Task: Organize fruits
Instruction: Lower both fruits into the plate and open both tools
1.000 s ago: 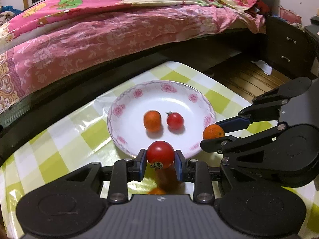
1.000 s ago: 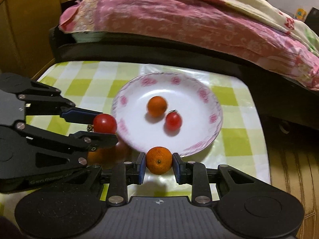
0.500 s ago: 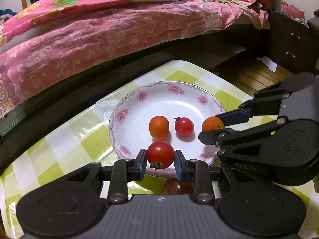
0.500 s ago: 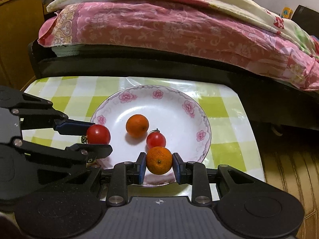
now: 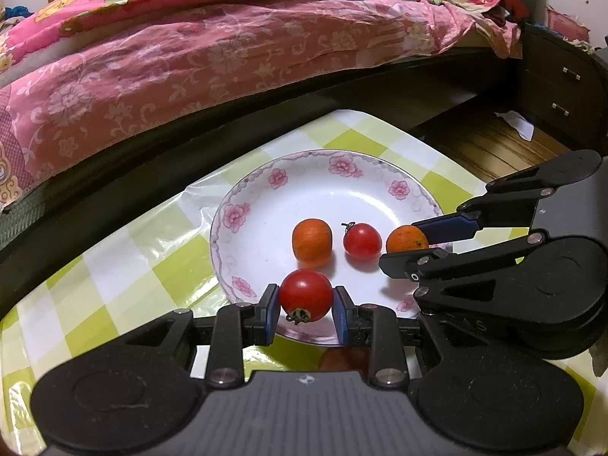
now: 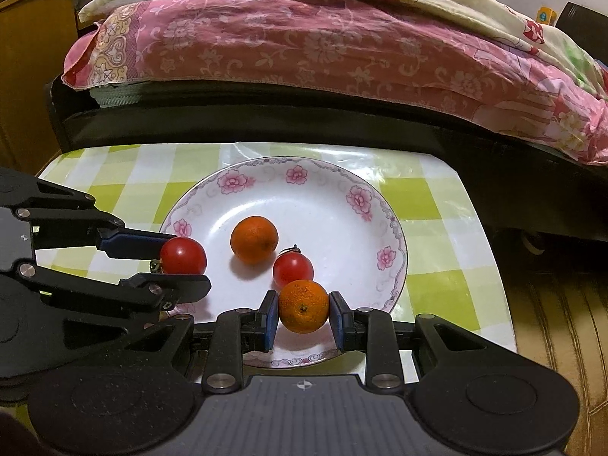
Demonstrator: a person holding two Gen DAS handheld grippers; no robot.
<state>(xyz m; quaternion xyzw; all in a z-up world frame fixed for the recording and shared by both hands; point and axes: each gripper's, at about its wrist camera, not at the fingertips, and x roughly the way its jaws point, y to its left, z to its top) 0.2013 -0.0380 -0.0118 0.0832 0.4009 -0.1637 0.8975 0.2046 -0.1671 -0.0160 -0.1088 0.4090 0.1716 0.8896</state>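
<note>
A white plate with pink flowers [image 5: 266,190] [image 6: 334,190] sits on the green-checked table. On it lie a small orange [image 5: 311,242] [image 6: 254,240] and a small red tomato [image 5: 362,240] [image 6: 293,269]. My left gripper [image 5: 306,296] is shut on a red tomato [image 5: 306,295] and holds it over the plate's near rim; that tomato also shows in the right wrist view [image 6: 183,255]. My right gripper [image 6: 303,307] is shut on a small orange [image 6: 303,306] over the plate; this orange also shows in the left wrist view [image 5: 406,239].
A bed with pink floral bedding [image 5: 228,45] [image 6: 304,38] runs along the table's far edge. A dark drawer unit [image 5: 562,87] and wooden floor [image 5: 482,144] lie to the right. A reddish fruit [image 5: 342,359] shows dimly under my left gripper.
Both grippers have moved forward over the plate, each still holding its fruit. The plate's orange and tomato have not moved.
</note>
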